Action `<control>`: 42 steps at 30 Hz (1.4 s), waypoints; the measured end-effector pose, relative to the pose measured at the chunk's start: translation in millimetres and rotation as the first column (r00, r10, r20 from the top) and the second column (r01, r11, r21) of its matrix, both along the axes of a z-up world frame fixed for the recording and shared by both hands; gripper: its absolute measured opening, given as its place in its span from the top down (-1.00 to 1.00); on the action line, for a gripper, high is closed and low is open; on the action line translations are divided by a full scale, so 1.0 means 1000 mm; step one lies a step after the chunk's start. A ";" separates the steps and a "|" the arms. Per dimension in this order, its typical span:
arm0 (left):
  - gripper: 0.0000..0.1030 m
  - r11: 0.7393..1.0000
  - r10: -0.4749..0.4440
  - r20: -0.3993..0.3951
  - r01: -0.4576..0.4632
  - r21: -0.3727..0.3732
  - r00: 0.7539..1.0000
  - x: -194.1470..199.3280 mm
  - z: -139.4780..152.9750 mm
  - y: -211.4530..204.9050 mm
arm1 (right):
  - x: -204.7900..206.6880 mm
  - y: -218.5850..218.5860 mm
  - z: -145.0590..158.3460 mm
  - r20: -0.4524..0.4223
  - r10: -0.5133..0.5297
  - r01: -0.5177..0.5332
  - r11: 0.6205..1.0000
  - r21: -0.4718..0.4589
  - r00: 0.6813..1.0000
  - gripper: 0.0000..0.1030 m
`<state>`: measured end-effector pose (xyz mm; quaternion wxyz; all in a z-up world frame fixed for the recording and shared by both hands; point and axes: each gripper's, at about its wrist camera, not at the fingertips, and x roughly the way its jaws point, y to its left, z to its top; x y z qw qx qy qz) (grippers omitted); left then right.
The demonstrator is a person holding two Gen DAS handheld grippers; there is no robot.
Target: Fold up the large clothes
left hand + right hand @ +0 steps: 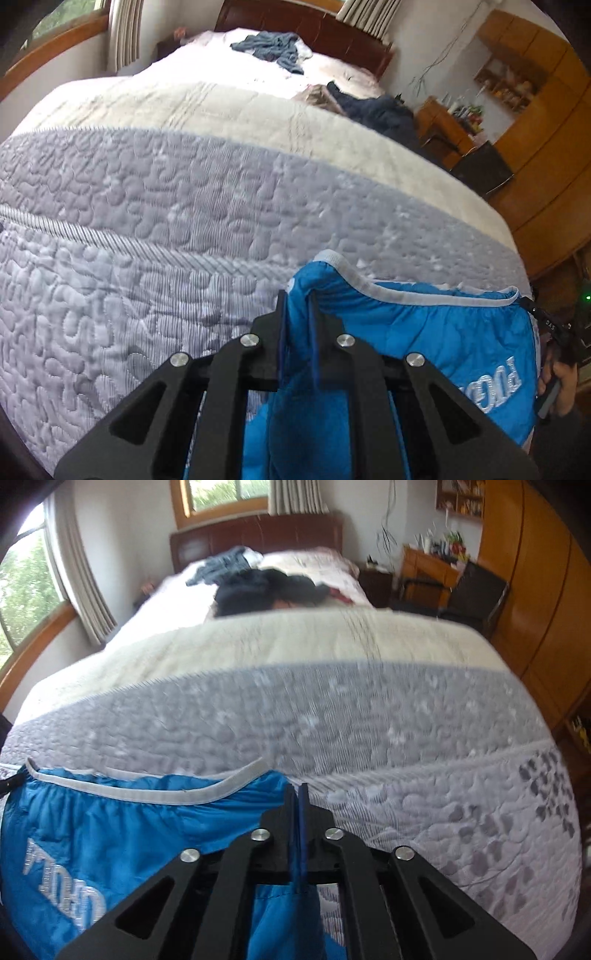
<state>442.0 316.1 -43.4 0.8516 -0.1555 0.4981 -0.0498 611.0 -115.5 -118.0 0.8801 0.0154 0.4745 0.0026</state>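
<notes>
Soft daylight from the windows (221,494), strong fisheye bending, slight motion blur.

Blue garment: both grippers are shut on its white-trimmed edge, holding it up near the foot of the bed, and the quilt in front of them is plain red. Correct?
Not quite. Both grippers, left gripper and right gripper, are shut on the blue garment, but the right wrist view shows the quilt is grey and cream, not red.

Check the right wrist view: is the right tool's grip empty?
No. The right tool is shut on a fold of the blue garment, which hangs from it at the near edge of the bed.
</notes>
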 end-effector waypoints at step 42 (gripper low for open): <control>0.77 0.948 -0.201 0.055 0.208 -0.240 0.978 -0.153 -0.012 0.011 | -0.127 0.011 -0.011 -0.084 0.217 -0.173 0.915 0.366 0.972 1.00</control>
